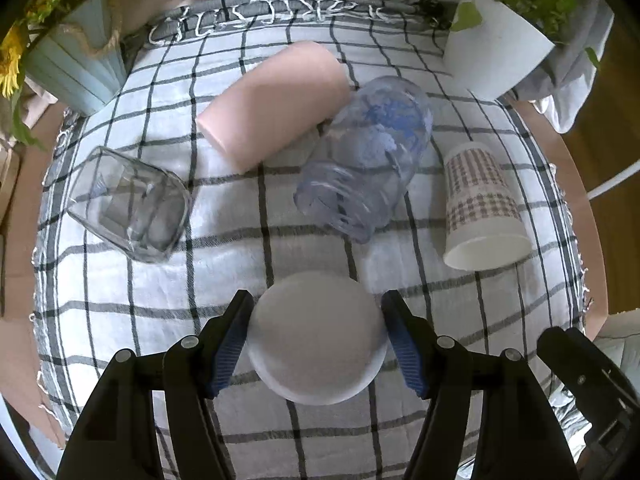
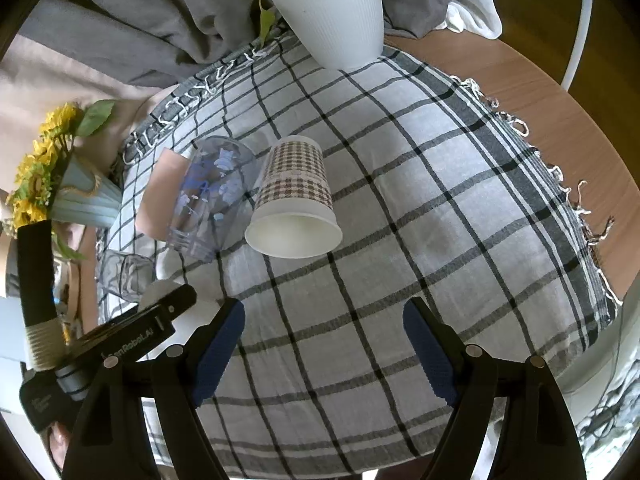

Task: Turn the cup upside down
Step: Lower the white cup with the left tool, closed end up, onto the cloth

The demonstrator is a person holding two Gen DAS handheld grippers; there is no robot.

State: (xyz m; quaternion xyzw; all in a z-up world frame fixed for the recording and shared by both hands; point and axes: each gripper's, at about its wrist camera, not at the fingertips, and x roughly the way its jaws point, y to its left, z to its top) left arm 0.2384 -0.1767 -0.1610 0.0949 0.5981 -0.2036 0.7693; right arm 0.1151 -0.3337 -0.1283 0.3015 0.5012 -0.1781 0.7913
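My left gripper (image 1: 318, 338) is shut on a white cup (image 1: 316, 340), its flat round bottom facing the camera, just above the checked cloth (image 1: 120, 320). On the cloth lie on their sides a pink cup (image 1: 272, 108), a clear blue-printed tumbler (image 1: 368, 156), a square glass (image 1: 128, 204) and a checked paper cup (image 1: 482, 208). My right gripper (image 2: 324, 344) is open and empty above the cloth, short of the paper cup (image 2: 294, 200). The tumbler (image 2: 208, 196), pink cup (image 2: 158, 196) and glass (image 2: 126, 274) show at its left.
A white plant pot (image 1: 496, 52) stands at the back right and a pale blue vase with sunflowers (image 1: 76, 68) at the back left. The pot (image 2: 332, 12) and vase (image 2: 86, 200) also show in the right view. The left gripper's body (image 2: 132, 336) is at the lower left there.
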